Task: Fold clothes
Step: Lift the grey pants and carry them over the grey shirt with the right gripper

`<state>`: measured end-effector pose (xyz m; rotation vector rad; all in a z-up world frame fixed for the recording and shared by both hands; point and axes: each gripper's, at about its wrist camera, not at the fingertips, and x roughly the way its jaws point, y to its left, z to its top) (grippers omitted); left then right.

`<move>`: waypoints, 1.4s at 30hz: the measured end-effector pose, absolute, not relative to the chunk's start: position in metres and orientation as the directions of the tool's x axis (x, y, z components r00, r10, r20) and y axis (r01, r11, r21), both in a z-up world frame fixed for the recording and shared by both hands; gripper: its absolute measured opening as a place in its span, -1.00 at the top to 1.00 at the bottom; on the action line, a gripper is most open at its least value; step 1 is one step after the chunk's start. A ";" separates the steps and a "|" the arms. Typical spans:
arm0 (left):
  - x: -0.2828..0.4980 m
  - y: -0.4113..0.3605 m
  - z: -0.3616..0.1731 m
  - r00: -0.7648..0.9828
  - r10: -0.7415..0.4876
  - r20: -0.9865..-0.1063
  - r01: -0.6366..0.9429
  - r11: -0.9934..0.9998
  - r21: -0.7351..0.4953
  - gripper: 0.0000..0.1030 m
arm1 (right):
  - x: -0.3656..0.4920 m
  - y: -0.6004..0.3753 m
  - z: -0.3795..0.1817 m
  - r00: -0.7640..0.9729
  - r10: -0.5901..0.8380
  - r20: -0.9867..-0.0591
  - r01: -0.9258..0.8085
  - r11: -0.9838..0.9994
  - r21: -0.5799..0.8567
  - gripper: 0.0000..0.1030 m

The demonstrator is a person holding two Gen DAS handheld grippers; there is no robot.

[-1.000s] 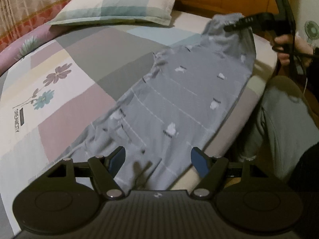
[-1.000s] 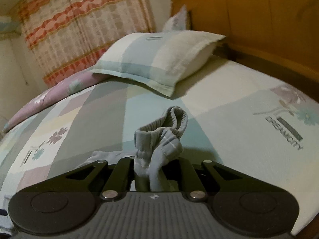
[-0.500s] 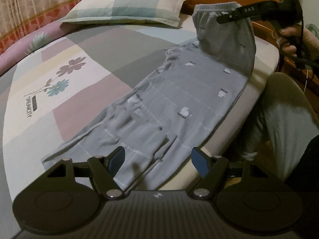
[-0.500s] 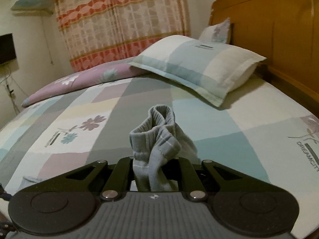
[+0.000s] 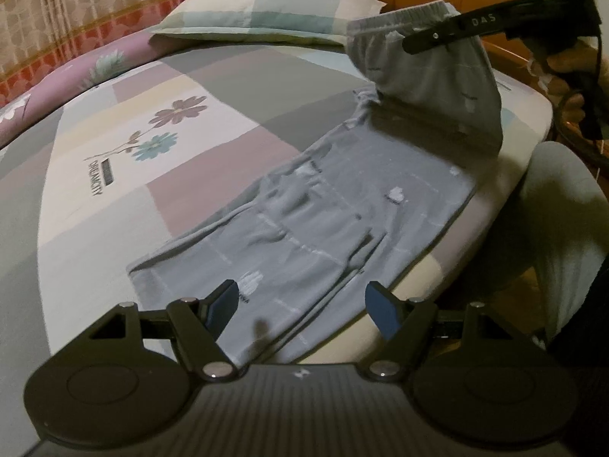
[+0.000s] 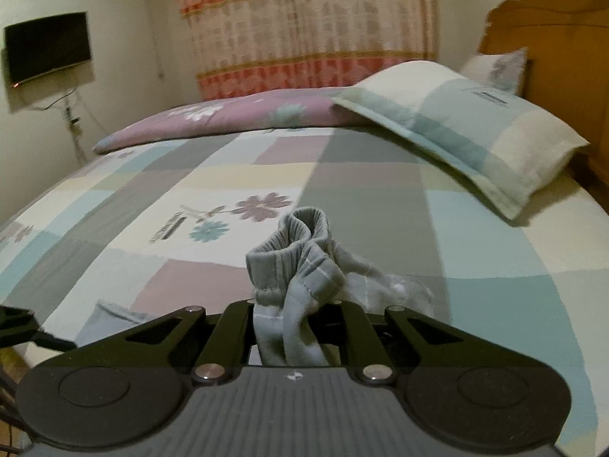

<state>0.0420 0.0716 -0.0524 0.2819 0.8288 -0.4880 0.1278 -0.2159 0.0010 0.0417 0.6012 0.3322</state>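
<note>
Fold in progress on grey patterned pants (image 5: 335,224), laid lengthwise along the near edge of the bed (image 5: 125,198). Right tongs (image 6: 291,327) pressed together, pinching the ribbed elastic waistband (image 6: 293,236); in the left wrist view that end hangs lifted off the bed, the rest of the garment lying flat with wrinkles mid-leg. Left tongs (image 5: 300,304) spread wide, nothing between them, hovering over the leg-cuff end without touching it as far as I can tell. Looks like the waistband-to-cuffs half fold. Next move likely: carry the waistband over toward the cuffs, keep it taut so the lifted layer lands square, lay it down, then release; the left tongs may need to pin or smooth the cuff end so it doesn't drag. Risk: fabric sits right at the mattress edge and could slide off. Surface is a soft patchwork bedsheet with flower prints, so cloth will bunch rather than slide. Room: plaid pillow (image 5: 266,11) at the wooden headboard (image 6: 552,26), patterned curtain (image 6: 304,23), wall-mounted TV (image 6: 47,49), person's knee (image 5: 555,205) beside the bed.
</note>
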 end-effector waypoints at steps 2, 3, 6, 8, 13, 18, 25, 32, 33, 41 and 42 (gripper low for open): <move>0.041 0.075 -0.052 0.577 -0.297 -0.761 0.512 0.857 0.054 -0.45 | 0.126 -0.202 0.002 0.761 0.339 -0.554 -0.324 0.937 0.128 0.79; 0.040 0.077 -0.052 0.578 -0.294 -0.761 0.510 0.859 0.055 -0.45 | 0.126 -0.197 0.002 0.754 0.349 -0.556 -0.339 0.932 0.126 0.79; 0.039 0.081 -0.053 0.579 -0.286 -0.763 0.504 0.862 0.059 -0.45 | 0.124 -0.177 0.002 0.736 0.372 -0.565 -0.376 0.919 0.116 0.79; 0.039 0.082 -0.054 0.578 -0.282 -0.765 0.502 0.863 0.061 -0.45 | 0.123 -0.165 0.002 0.725 0.388 -0.569 -0.401 0.910 0.109 0.79; 0.039 0.087 -0.056 0.578 -0.273 -0.769 0.498 0.865 0.067 -0.45 | 0.120 -0.140 0.003 0.708 0.398 -0.583 -0.430 0.898 0.091 0.79; 0.038 0.093 -0.058 0.576 -0.258 -0.776 0.484 0.873 0.069 -0.45 | 0.120 -0.119 0.003 0.691 0.403 -0.600 -0.445 0.891 0.087 0.78; 0.035 0.103 -0.059 0.581 -0.229 -0.781 0.454 0.888 0.077 -0.45 | 0.126 -0.090 -0.001 0.650 0.416 -0.636 -0.466 0.879 0.100 0.78; 0.029 0.113 -0.059 0.587 -0.198 -0.785 0.420 0.904 0.086 -0.45 | 0.125 -0.051 -0.008 0.611 0.448 -0.653 -0.544 0.837 0.065 0.78; 0.028 0.115 -0.059 0.588 -0.195 -0.785 0.415 0.906 0.086 -0.45 | 0.125 -0.047 -0.009 0.609 0.446 -0.656 -0.550 0.833 0.055 0.78; 0.020 0.126 -0.055 0.599 -0.167 -0.783 0.377 0.922 0.092 -0.45 | 0.128 -0.019 -0.011 0.590 0.449 -0.671 -0.598 0.801 0.011 0.76; 0.019 0.127 -0.055 0.600 -0.164 -0.783 0.371 0.924 0.091 -0.45 | 0.128 -0.016 -0.010 0.589 0.451 -0.670 -0.604 0.797 0.005 0.76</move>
